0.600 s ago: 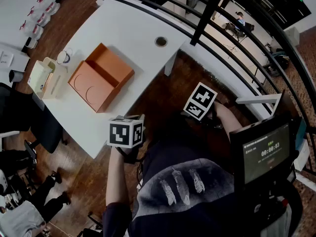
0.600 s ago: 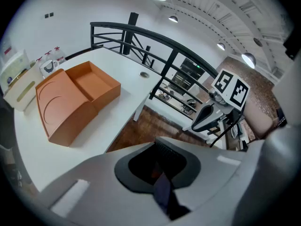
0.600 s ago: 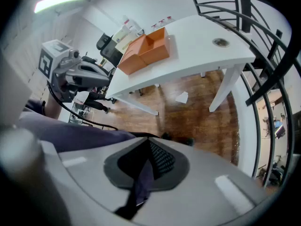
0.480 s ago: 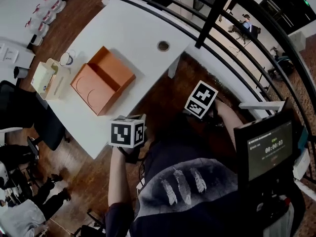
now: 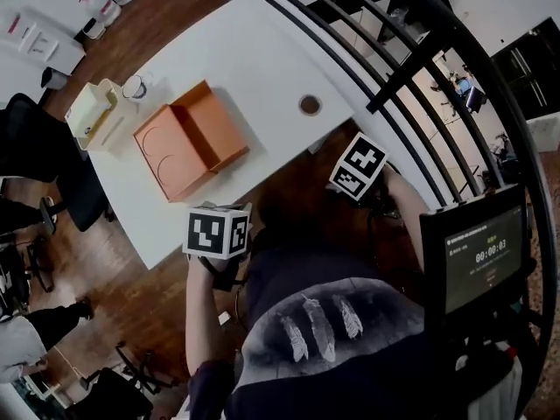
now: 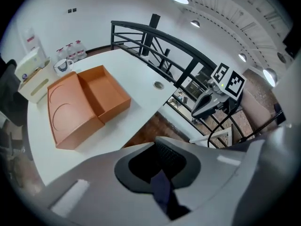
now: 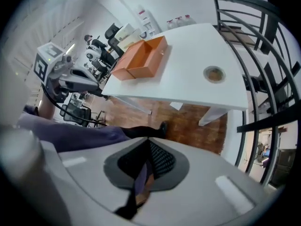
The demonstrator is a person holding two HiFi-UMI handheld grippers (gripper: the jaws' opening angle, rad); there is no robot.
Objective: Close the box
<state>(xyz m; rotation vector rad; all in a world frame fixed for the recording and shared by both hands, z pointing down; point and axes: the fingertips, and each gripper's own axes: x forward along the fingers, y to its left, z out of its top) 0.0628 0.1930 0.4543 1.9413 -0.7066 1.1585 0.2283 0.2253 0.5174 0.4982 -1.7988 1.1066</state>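
Box (image 5: 191, 141), orange, sat open on the white table (image 5: 254, 59), with its lid laid flat beside the deeper tray half, well apart from both of my grippers. My left gripper (image 6: 162, 191) had its fingers pressed together with nothing between them, and I held it on my side of the table, clear of the top. My right gripper (image 7: 140, 182) likewise had its fingers together and empty, off the table and near the black railing (image 5: 398, 64). Neither touched anything. Just beside the lid stood a cream-coloured holder (image 5: 94, 112), and a white mug (image 5: 134, 87) stood near that. A round cable hole (image 5: 309, 105) showed in the table, well apart from the box. A dark office chair (image 5: 48, 160) stood at the table's far side. A screen (image 5: 484, 256) on my right showed a timer, its digits small. In the head view the left marker cube (image 5: 216, 233) covered my fingers, as did the right one, so only the gripper views showed them.
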